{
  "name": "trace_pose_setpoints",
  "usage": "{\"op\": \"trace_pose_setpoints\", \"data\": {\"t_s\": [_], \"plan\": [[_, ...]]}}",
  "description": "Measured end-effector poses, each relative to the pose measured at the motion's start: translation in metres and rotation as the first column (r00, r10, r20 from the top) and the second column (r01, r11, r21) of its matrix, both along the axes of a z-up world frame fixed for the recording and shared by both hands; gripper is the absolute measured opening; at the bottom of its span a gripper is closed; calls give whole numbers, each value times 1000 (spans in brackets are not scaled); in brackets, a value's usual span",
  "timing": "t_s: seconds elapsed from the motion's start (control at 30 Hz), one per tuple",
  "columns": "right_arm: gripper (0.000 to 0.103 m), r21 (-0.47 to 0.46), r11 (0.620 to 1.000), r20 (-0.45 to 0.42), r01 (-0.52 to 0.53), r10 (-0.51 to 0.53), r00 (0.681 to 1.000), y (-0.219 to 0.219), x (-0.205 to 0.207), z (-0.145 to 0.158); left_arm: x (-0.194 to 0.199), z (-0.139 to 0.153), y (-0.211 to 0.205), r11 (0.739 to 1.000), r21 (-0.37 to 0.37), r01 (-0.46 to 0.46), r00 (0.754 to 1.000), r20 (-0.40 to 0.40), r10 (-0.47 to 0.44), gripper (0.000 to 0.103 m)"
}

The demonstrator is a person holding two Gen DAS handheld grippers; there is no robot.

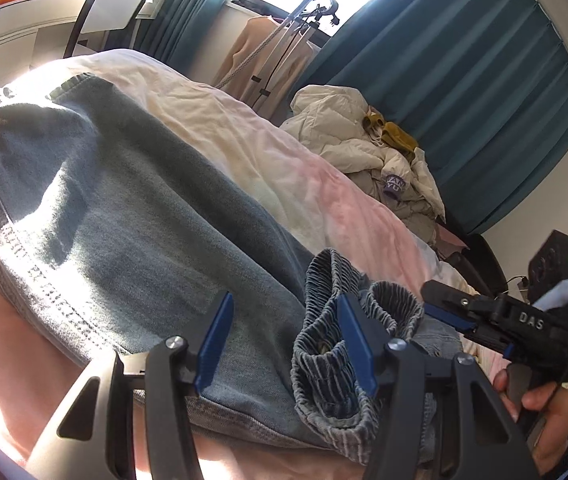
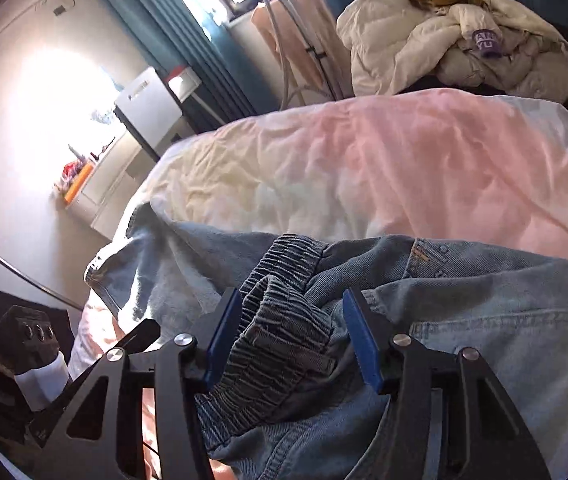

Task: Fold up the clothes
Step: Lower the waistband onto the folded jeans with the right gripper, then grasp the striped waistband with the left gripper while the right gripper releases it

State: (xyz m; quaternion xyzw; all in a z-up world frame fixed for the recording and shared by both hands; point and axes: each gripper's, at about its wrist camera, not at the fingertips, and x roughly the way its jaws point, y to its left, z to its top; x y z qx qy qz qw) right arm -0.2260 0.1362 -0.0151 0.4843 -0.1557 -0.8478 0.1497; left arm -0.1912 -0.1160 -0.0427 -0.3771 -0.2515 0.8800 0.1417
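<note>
While a pale pink and cream bed (image 2: 404, 160) fills the frame's middle, the denim jeans (image 1: 124, 220) sprawl across its lower left. Their elastic waistband (image 2: 280, 320) bunches between the right hand-held gripper (image 2: 292, 340), whose pads stand apart. The left hand-held gripper (image 1: 284, 344) likewise stands released above the denim.

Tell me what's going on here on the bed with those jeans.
A person is folding a pair of light blue jeans on a bed, holding tongs in each hand. The right tongs straddle the bunched elastic waistband; the jaws stand apart, and whether they pinch it is unclear. The left tongs hover open over the denim beside that waistband. A cream puffer jacket lies heaped beyond the bed, untouched.
</note>
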Motion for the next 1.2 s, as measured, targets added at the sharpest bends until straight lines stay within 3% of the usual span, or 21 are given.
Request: {"op": "trace_pose_setpoints", "data": {"t_s": [0.1, 0.27, 0.37, 0.47, 0.6, 0.7, 0.8, 0.9, 1.07, 1.2], "plan": [[50, 38, 996, 84, -86, 83, 993, -15, -14, -7, -3, -4, -4, 1000, 20, -5, 1000, 4, 5, 56], [32, 259, 953, 138, -159, 127, 982, -37, -21, -17, -2, -3, -2, 995, 95, 41, 999, -14, -40, 56], [5, 336, 934, 120, -122, 86, 989, -40, -22, -13, 3, 5, 3, 995, 85, 59, 998, -32, -57, 56], [5, 343, 936, 26, -77, 72, 997, -45, -18, 8, 9, 11, -2, 986, 152, 72, 997, -42, -66, 56], [5, 407, 913, -107, -37, 88, 990, -59, -21, 32, 13, 17, -11, 986, 164, 32, 998, -58, -22, 56], [5, 419, 906, -104, -50, 103, 989, -67, -44, 24, 12, 15, -17, 981, 193, 22, 999, -50, -13, 56], [5, 417, 905, -71, -83, 123, 990, -75, -64, -4, 9, 12, -16, 986, 167, 13, 999, -38, -7, 56], [5, 328, 935, -95, -137, 177, 980, -83, -72, -20, 6, 6, -14, 990, 141, 20, 1000, -27, -16, 56], [5, 379, 911, -103, -165, 218, 970, -107, -74, -42, -5, -7, -5, 991, 113, 70, 998, -11, -69, 56], [5, 244, 958, -163, -148, 191, 968, -83, -63, -28, -15, -17, -1, 983, 146, 115, 993, 17, -119, 56]]}}
